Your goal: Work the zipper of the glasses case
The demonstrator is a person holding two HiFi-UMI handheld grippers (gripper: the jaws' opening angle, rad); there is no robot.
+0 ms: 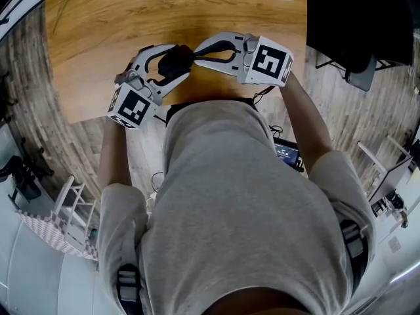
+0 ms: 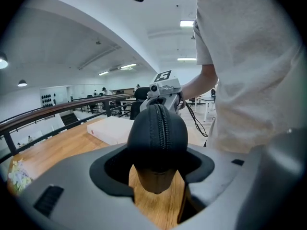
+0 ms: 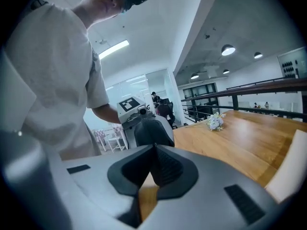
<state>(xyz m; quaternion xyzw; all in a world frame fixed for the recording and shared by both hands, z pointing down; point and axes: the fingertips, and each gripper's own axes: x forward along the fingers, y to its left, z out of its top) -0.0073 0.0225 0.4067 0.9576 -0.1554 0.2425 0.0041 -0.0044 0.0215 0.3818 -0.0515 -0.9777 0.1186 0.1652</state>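
A: Currently clamped in the left claw point(image 2: 158, 169): glasses case point(image 2: 157, 138), jaws spread wide around its body. Held just above the table point(image 1: 131, 18), close to its near edge.

B: Noted. Zipper point(image 2: 162, 123) status?

A: Meshed shut down the whole rounded end seen in the left gripper view, no gap anywhere. Cannot tell for the far end from there.

B: And the right claw point(image 3: 154, 166)?

A: Pinched almost fully together, tip right at the opposite end of the case. Possibly nipping the pull tab, which is too small to confirm in any view.

B: Progress, then?

A: Early, by judgement. Case secured, pull tab perhaps caught, no opened stretch visible. Left to do: drag the pull tab round the seam while bracing with the left claw.
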